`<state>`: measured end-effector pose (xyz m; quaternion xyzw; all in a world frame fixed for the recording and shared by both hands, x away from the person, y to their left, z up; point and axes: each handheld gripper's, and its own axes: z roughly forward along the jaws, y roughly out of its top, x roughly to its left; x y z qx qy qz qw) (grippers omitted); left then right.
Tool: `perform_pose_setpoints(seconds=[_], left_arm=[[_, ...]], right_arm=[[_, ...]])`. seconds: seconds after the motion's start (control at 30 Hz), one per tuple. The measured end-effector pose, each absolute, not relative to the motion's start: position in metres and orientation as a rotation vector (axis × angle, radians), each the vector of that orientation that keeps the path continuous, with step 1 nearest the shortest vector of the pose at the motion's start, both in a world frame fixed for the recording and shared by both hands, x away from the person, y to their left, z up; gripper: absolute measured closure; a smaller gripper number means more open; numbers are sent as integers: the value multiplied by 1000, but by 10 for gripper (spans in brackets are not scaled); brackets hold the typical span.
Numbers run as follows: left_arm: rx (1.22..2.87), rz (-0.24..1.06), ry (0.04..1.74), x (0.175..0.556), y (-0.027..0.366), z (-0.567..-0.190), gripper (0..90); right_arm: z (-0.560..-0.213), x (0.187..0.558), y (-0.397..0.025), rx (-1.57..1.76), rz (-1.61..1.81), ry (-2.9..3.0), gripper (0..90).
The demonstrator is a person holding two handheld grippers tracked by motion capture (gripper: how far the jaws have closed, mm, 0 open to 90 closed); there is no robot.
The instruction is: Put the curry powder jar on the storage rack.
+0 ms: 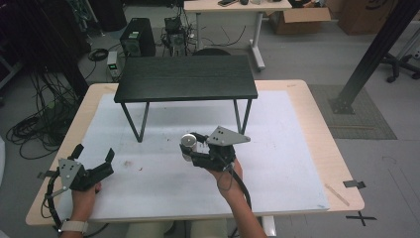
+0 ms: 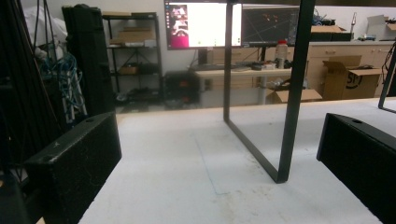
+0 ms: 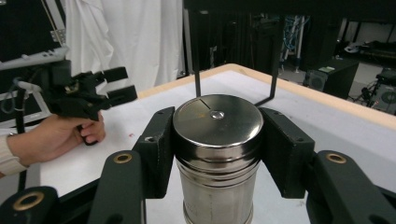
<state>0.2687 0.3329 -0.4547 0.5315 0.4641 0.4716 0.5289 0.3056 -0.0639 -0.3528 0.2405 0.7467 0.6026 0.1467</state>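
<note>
Gripped between the black jaws of the right gripper (image 3: 217, 154), a steel shaker (image 3: 217, 154) stands upright on the white mat (image 1: 277, 148), just before the small black table (image 1: 185, 78). Off to the left, the left gripper (image 1: 92, 159) rests with jaws wide apart, holding nothing.

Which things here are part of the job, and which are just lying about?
In the job:
- shaker, upright
- right tongs, shut on the shaker
- left tongs, open, holding nothing

Lying about:
- black shelf standing on the mat
- white mat
- boxes on the floor
</note>
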Motion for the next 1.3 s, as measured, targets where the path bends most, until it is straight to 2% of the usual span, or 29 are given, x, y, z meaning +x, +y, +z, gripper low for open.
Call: perform_pose_setpoints(seconds=[0.23, 1.3], left_arm=[[1268, 1125, 1110, 269, 333, -455, 2], [1267, 1127, 1106, 268, 333, -455, 2]], right_arm=[[-326, 304, -62, 652, 1761, 2159, 488], [-243, 313, -54, 521, 1812, 2209, 487]])
